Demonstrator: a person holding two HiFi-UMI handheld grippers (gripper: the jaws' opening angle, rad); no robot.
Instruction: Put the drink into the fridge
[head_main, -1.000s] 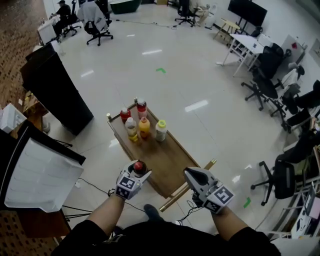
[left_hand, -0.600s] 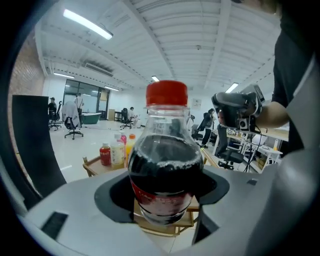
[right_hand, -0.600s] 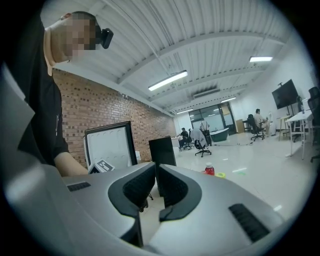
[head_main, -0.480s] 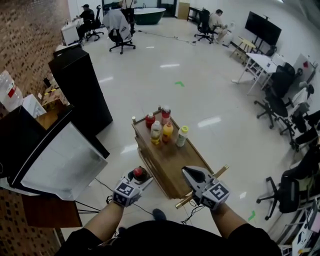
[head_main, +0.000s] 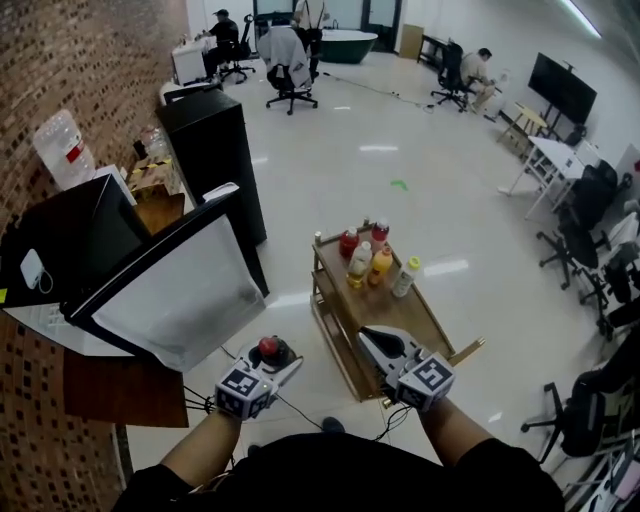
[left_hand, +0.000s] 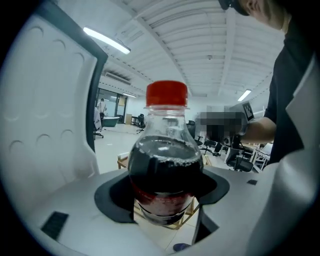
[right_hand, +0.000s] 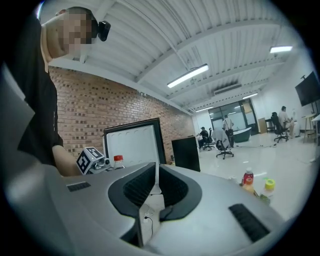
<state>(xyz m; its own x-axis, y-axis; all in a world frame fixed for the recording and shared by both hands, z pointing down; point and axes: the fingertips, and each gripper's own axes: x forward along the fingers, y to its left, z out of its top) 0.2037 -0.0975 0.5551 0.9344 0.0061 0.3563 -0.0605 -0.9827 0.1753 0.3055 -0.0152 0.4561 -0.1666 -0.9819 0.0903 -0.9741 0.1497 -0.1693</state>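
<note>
A clear bottle of dark drink with a red cap (left_hand: 166, 165) stands upright between the jaws of my left gripper (left_hand: 165, 202), which is shut on its body. In the head view that bottle (head_main: 268, 347) and the left gripper (head_main: 274, 354) hang low over the floor, just below the fridge's open door (head_main: 175, 290) with its white inner side. The black fridge body (head_main: 60, 240) stands at the left, its inside hidden. My right gripper (head_main: 368, 336) is shut and holds nothing, over the near end of the wooden cart (head_main: 395, 318). In its own view the right gripper (right_hand: 156, 186) points toward the fridge door (right_hand: 134, 145).
Several more bottles (head_main: 372, 256) stand at the cart's far end. A black cabinet (head_main: 215, 150) stands beyond the fridge against the brick wall (head_main: 60, 60). Cables (head_main: 210, 385) lie on the floor below the door. Office chairs (head_main: 590, 260) and desks sit at the right, and people sit far back.
The view has swung left: the fridge and its open door now fill the left side, and the cart has shifted right. Both grippers keep their hold and their place before me.
</note>
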